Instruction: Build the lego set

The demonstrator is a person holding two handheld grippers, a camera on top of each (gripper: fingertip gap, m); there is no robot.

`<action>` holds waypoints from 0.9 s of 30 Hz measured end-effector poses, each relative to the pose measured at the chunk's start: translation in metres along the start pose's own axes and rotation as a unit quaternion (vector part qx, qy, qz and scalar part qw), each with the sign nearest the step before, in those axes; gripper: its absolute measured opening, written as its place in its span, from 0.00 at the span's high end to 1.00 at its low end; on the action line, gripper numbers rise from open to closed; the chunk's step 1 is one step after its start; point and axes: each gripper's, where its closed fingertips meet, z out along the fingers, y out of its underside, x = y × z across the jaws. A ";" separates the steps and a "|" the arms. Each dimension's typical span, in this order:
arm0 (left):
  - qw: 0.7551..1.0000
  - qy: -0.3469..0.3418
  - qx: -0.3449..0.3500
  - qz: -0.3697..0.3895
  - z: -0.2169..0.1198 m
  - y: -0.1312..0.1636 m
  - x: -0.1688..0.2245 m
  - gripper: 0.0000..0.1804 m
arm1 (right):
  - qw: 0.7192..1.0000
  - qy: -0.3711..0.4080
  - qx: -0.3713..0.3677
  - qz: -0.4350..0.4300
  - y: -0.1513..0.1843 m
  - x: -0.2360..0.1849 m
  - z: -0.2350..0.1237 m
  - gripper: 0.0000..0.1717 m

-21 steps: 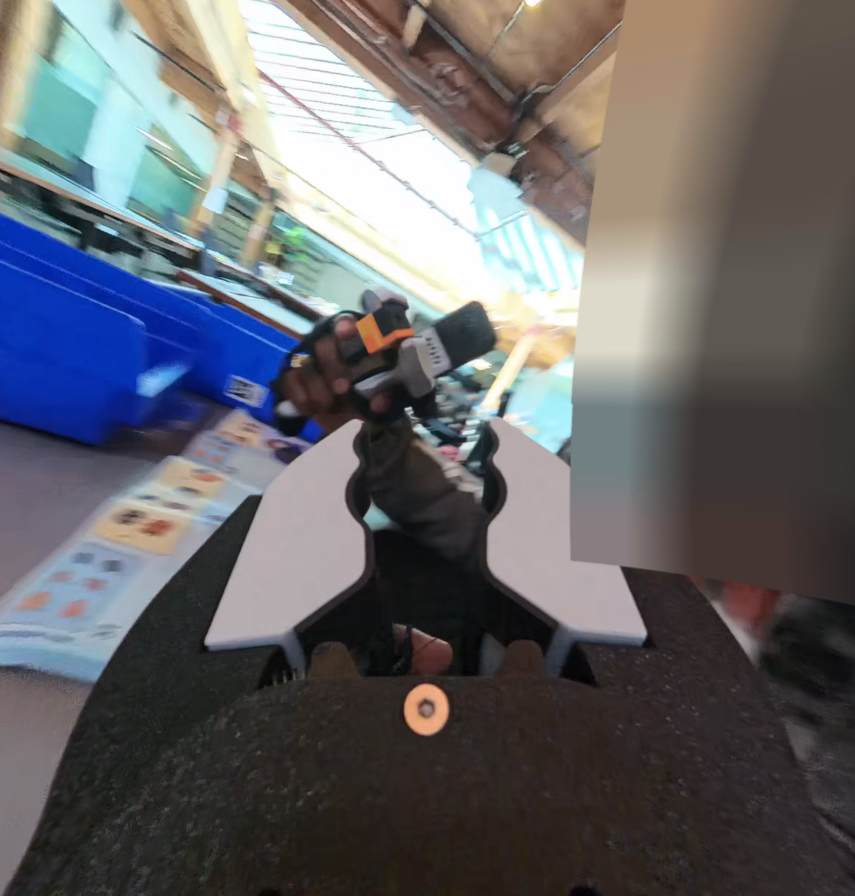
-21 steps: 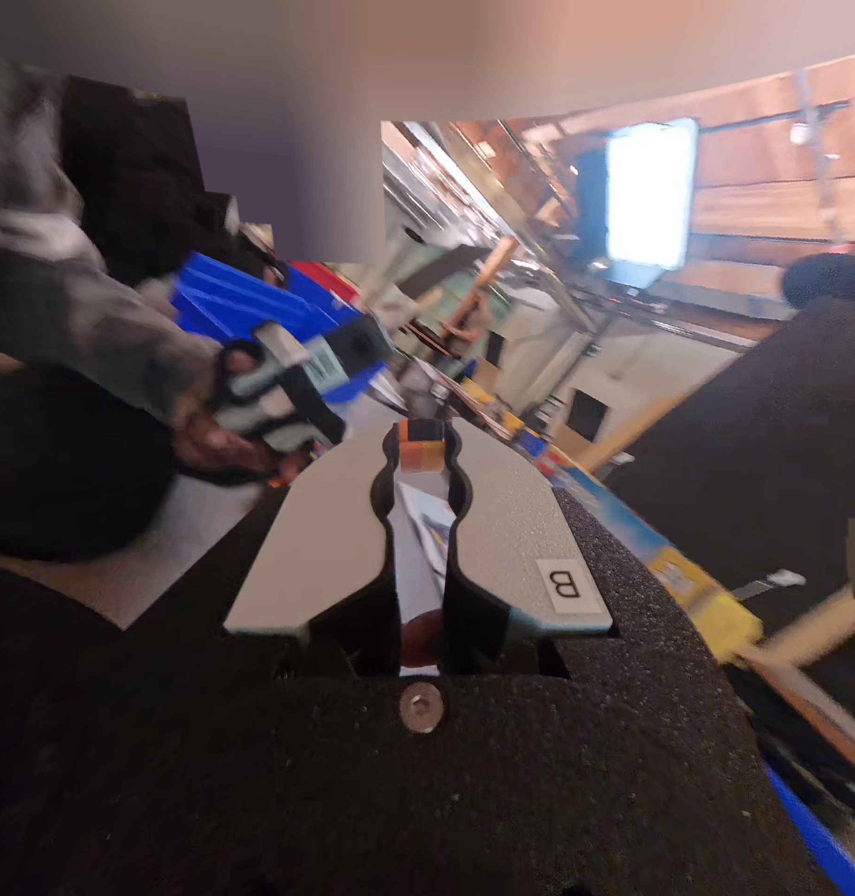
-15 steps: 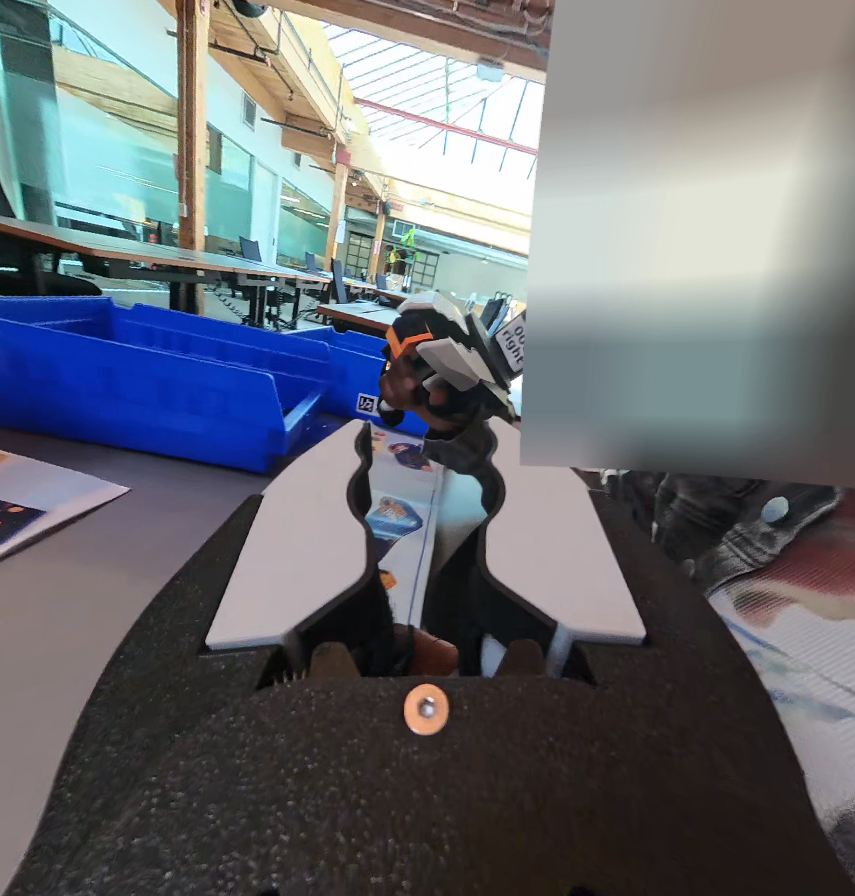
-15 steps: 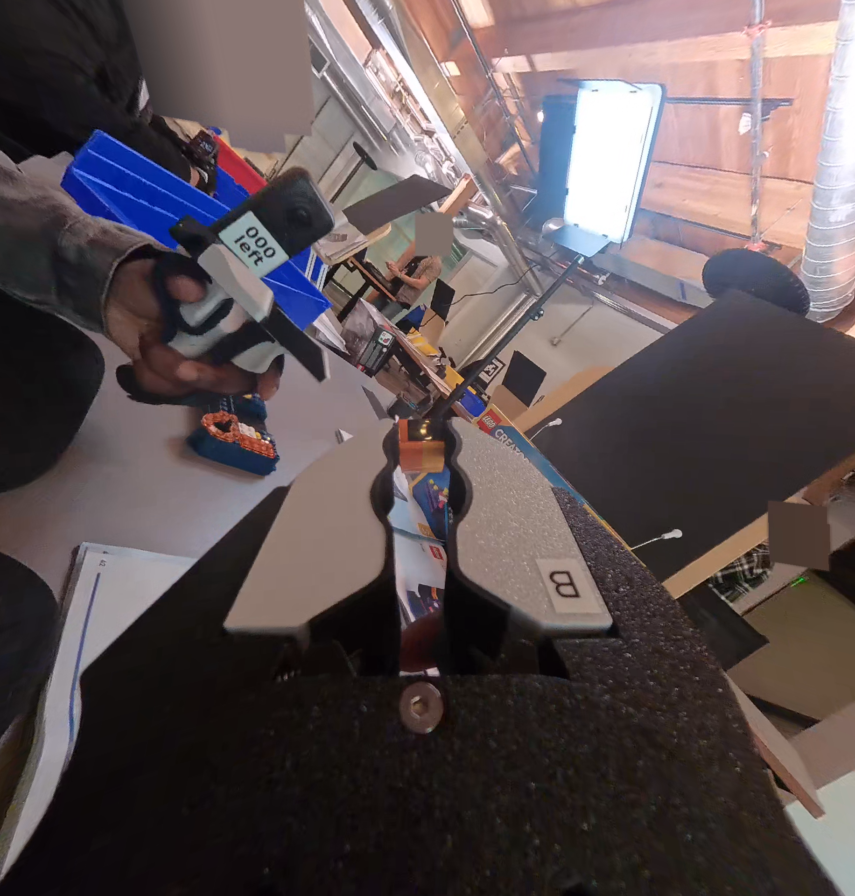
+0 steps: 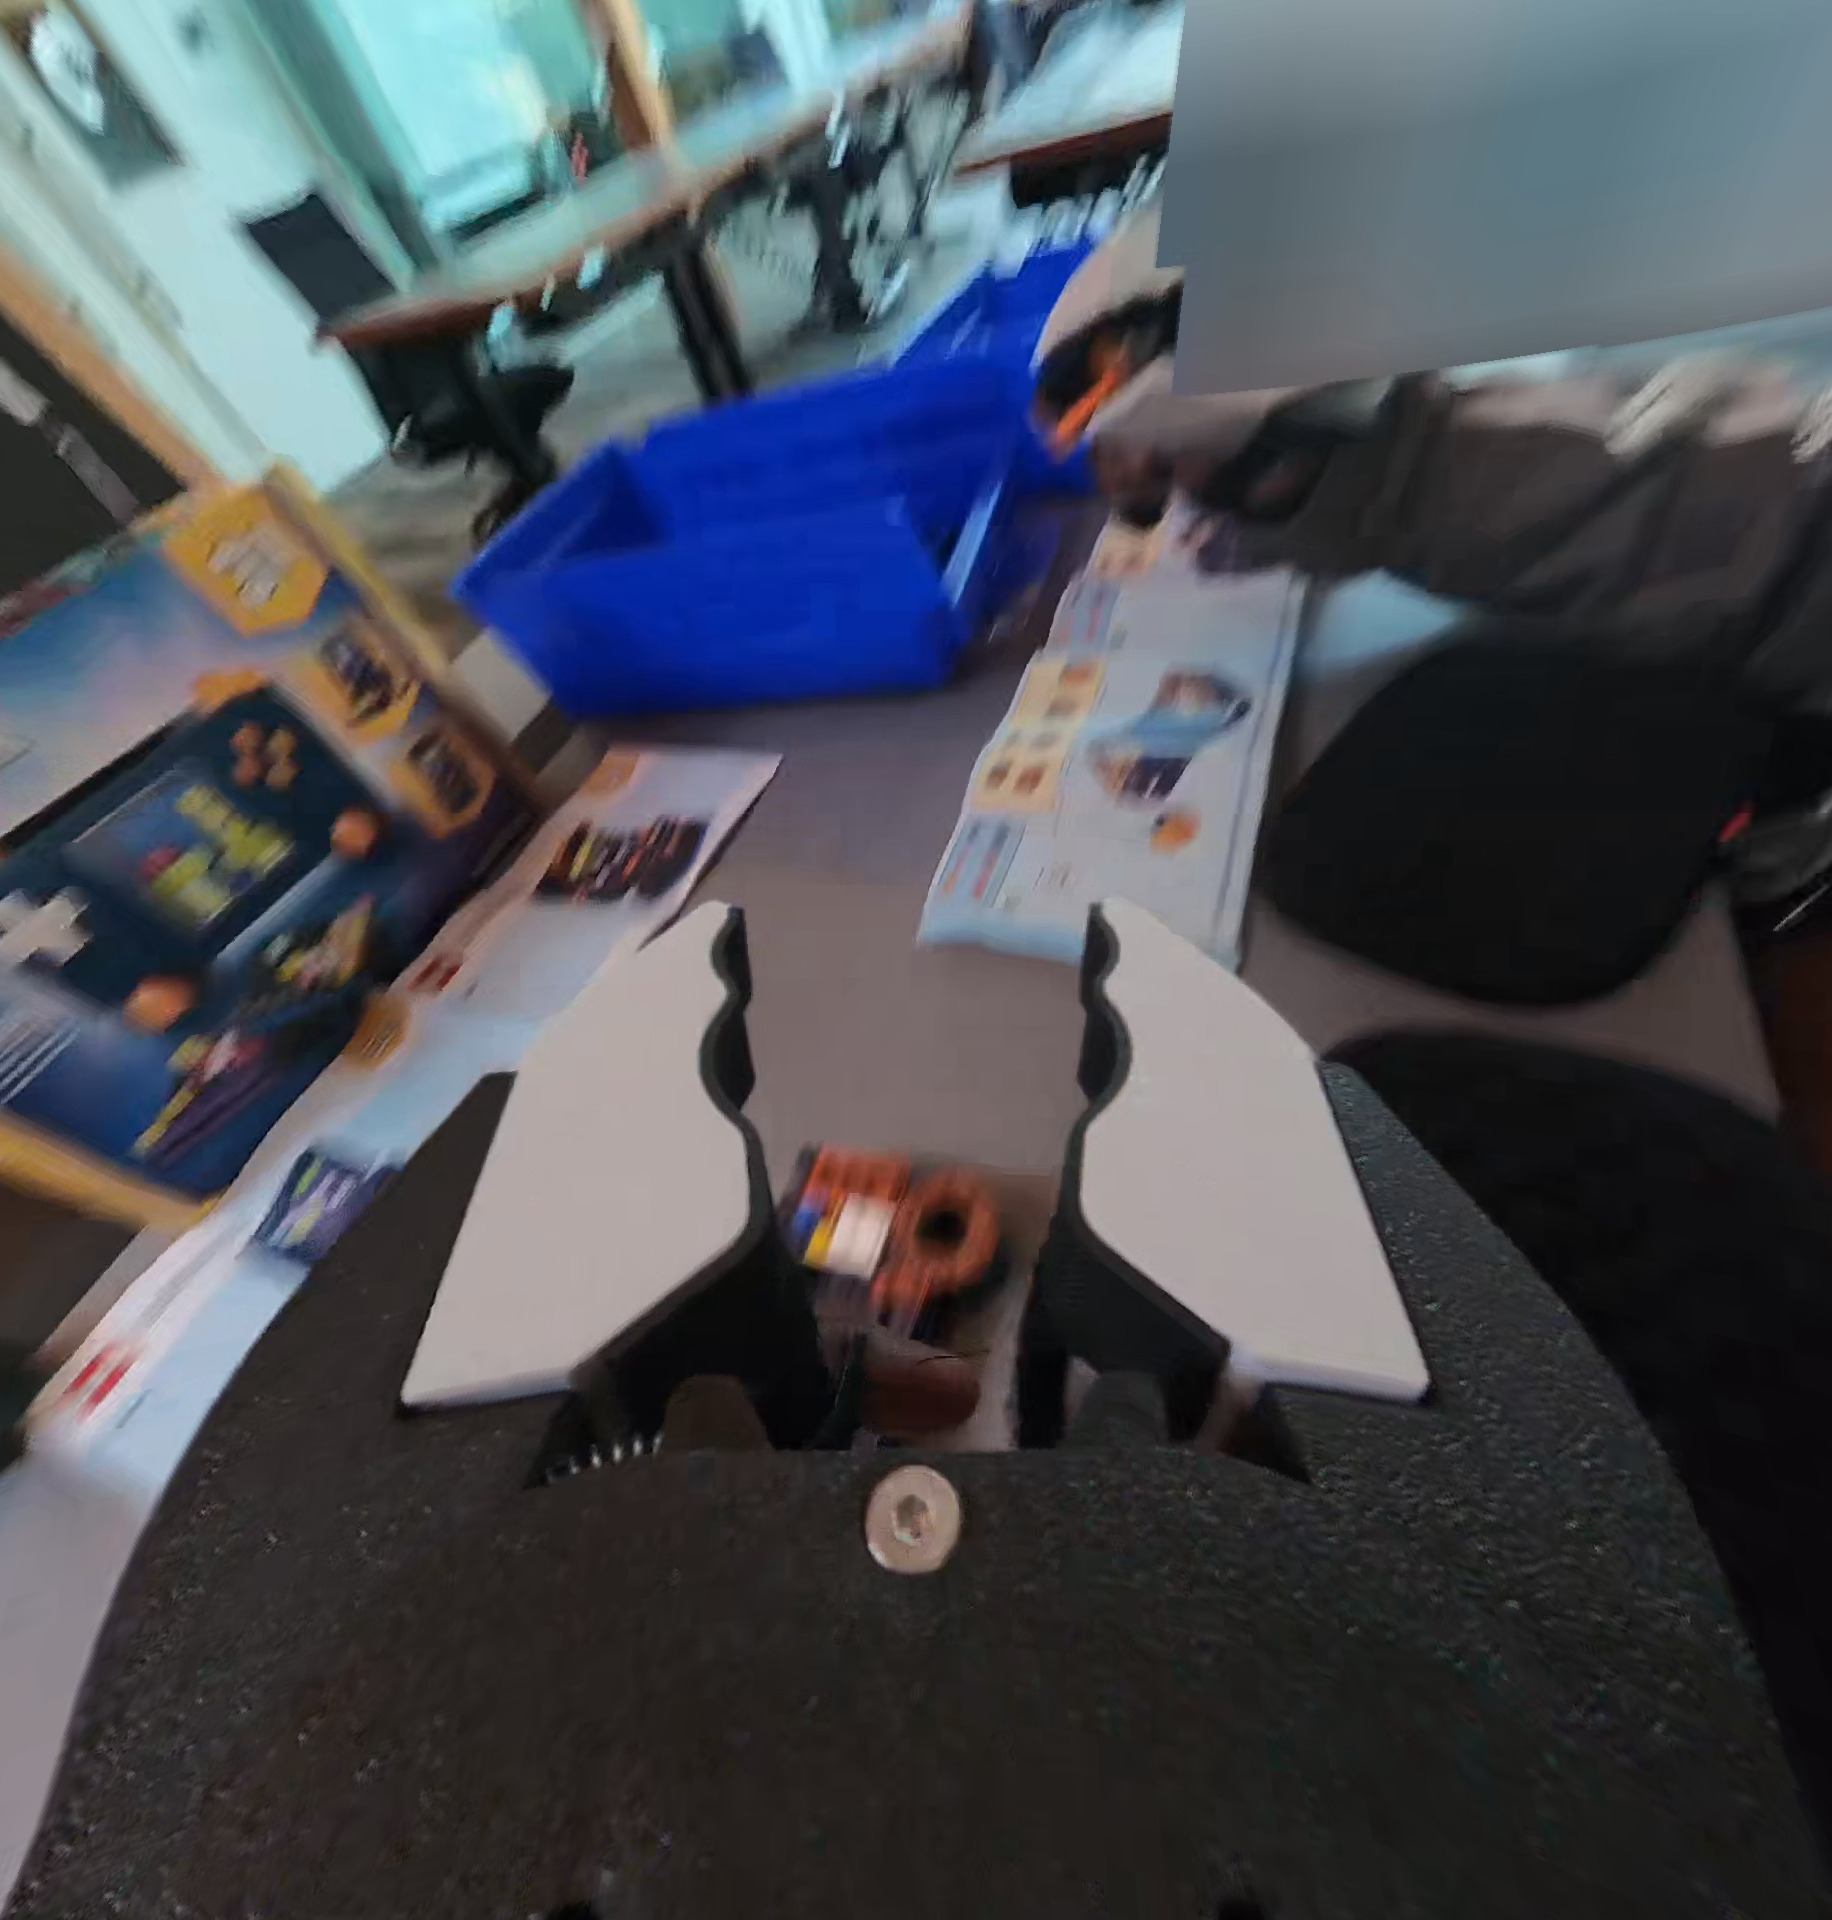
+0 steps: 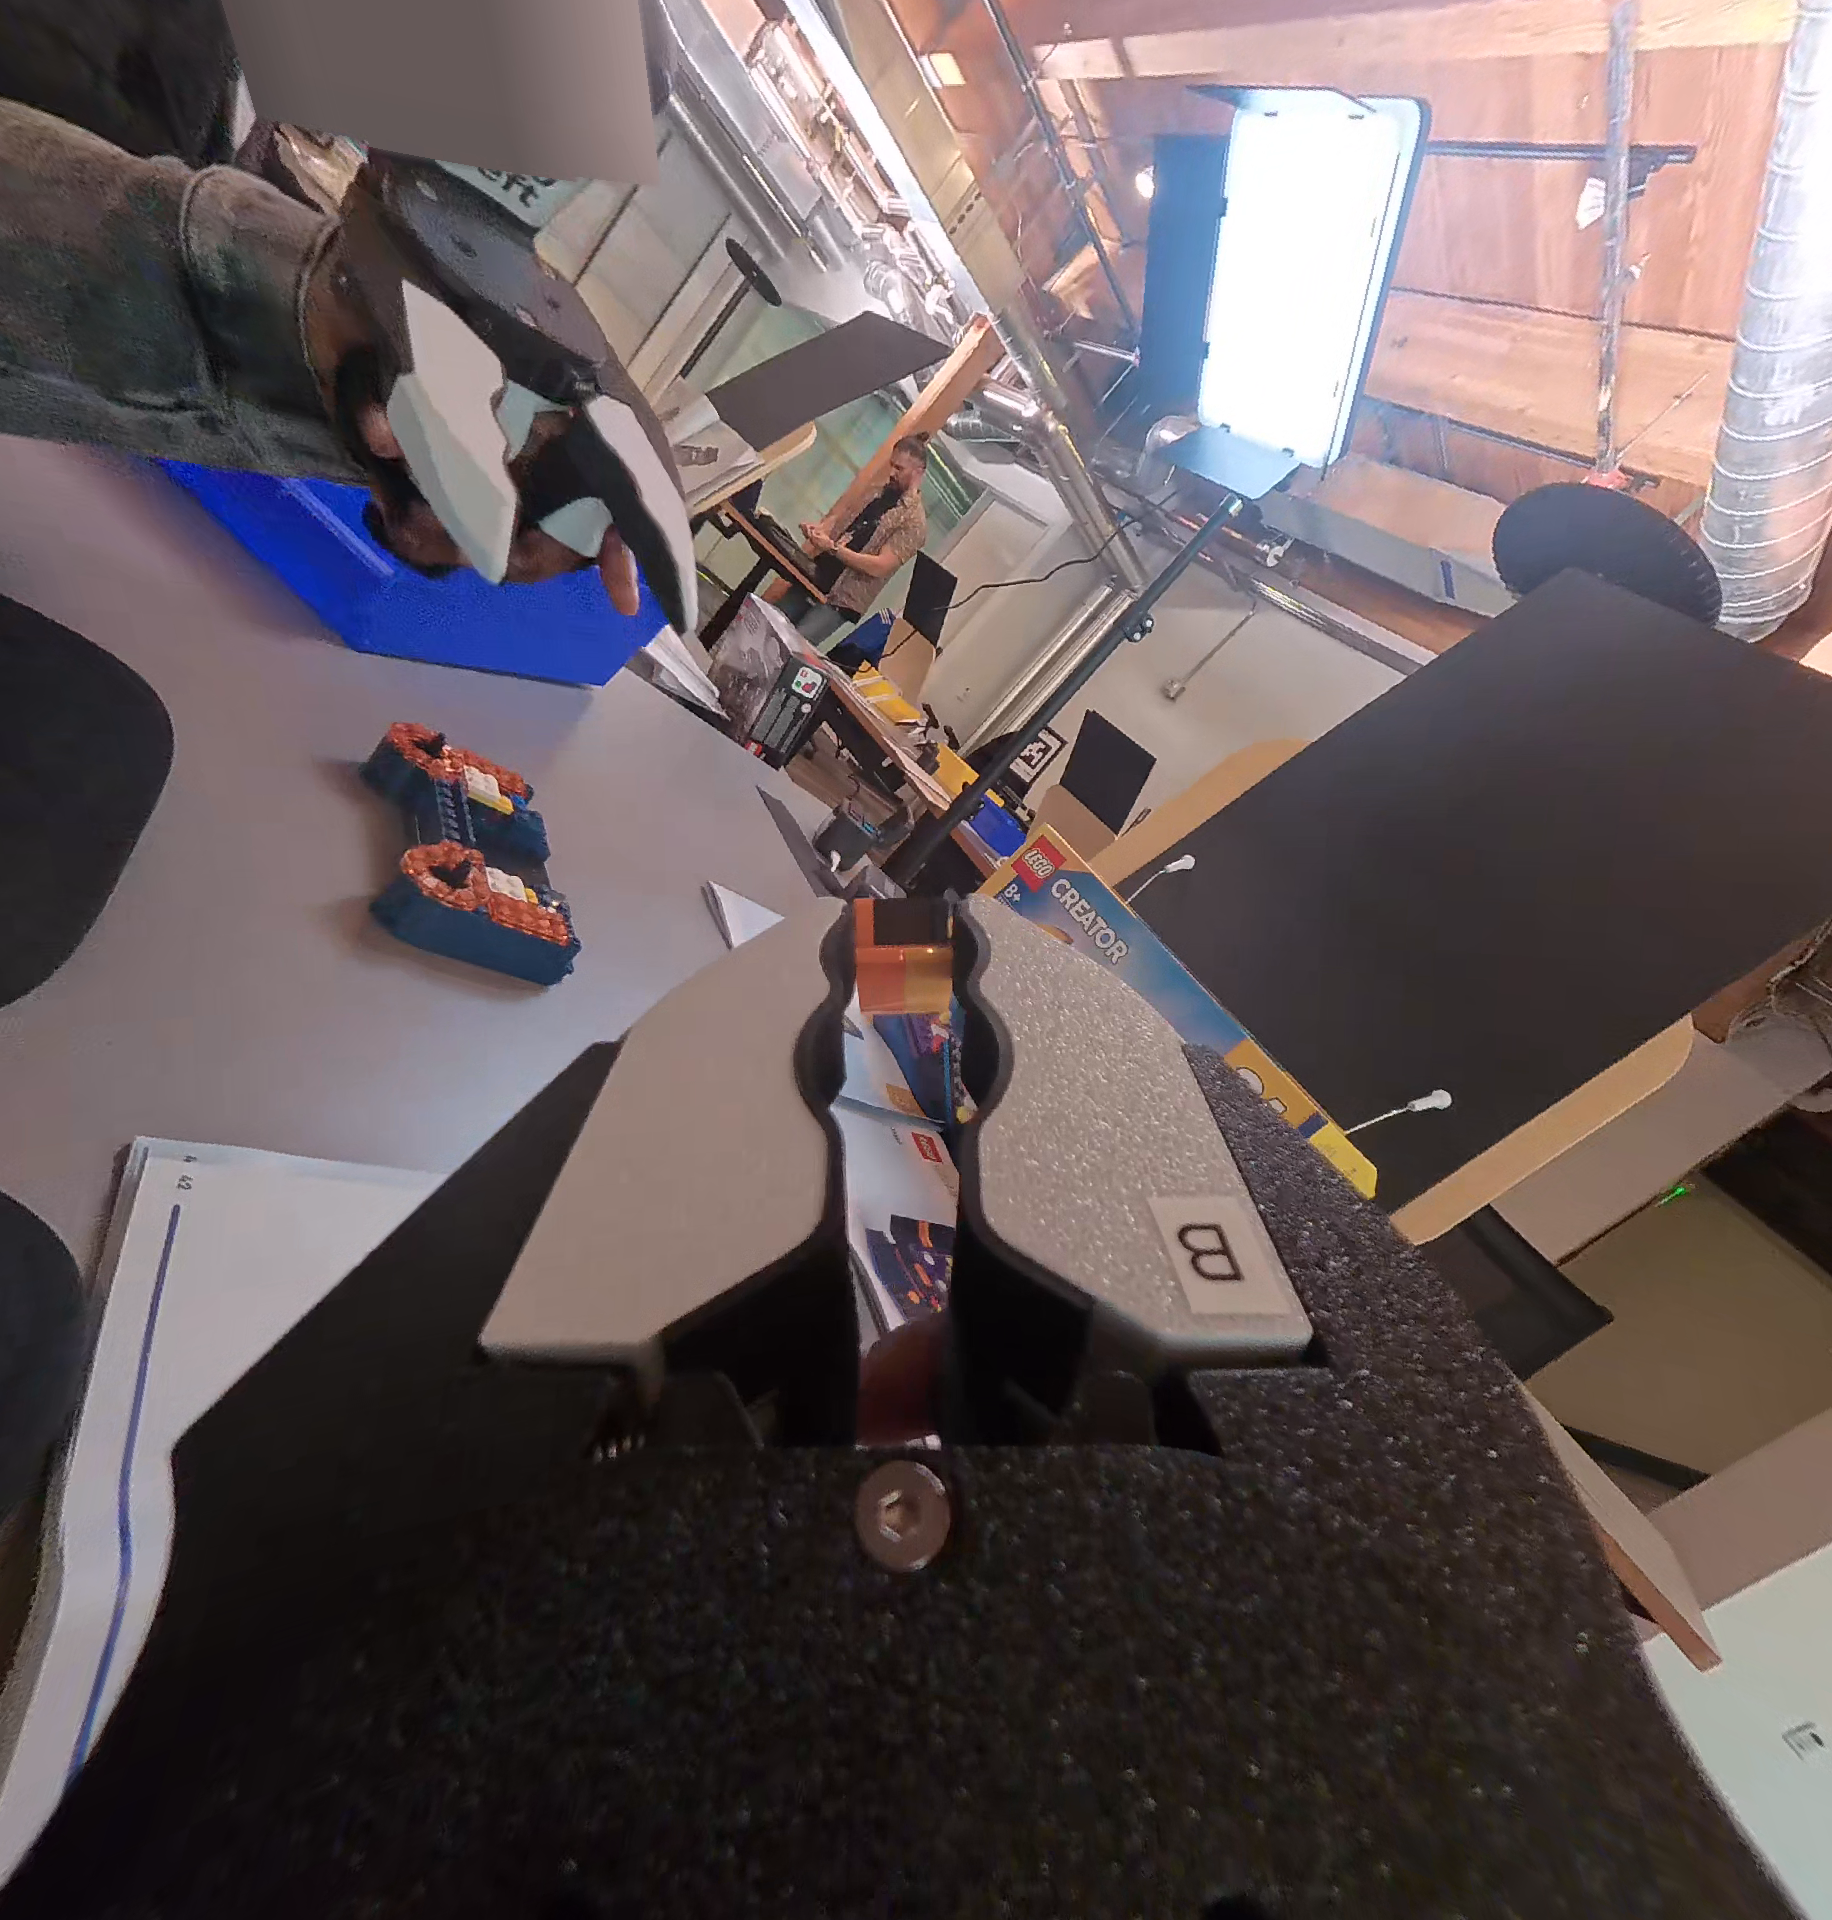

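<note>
Right hand-held gripper [image 6: 901, 961] pinching a small orange-and-black brick [image 6: 896, 961]; left hand-held gripper [image 5: 912, 971] spread wide with nothing between its tips.

Under the left hand-held gripper, near its base, lies an orange-and-blue brick build [image 5: 896, 1231] on the grey table [image 5: 870, 821]. Ahead to its right is an open instruction booklet [image 5: 1130, 748], to its left a printed box [image 5: 185, 852], and farther ahead a blue bin [image 5: 746, 561].

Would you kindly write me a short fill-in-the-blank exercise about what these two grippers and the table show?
1. The right gripper is shut on a small ____ brick.
2. The left gripper is ____, with nothing between its fingertips.
3. The storage bin on the table is ____.
4. ____ dark-blue-and-orange brick builds lie on the table.

Missing words: orange; open; blue; Two
</note>
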 end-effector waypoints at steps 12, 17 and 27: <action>0.936 -0.018 -0.352 -0.016 -0.064 0.163 -0.034 0.46 | 0.999 -0.052 0.006 0.009 -0.004 -0.031 0.016 0.90; 0.931 -0.019 -0.363 -0.038 -0.057 0.171 -0.042 0.47 | 0.999 -0.050 0.009 0.016 -0.005 -0.030 0.015 0.90; 0.929 0.008 -0.369 -0.028 -0.052 0.181 -0.033 0.51 | 0.999 -0.046 0.012 0.016 -0.007 -0.027 0.012 0.90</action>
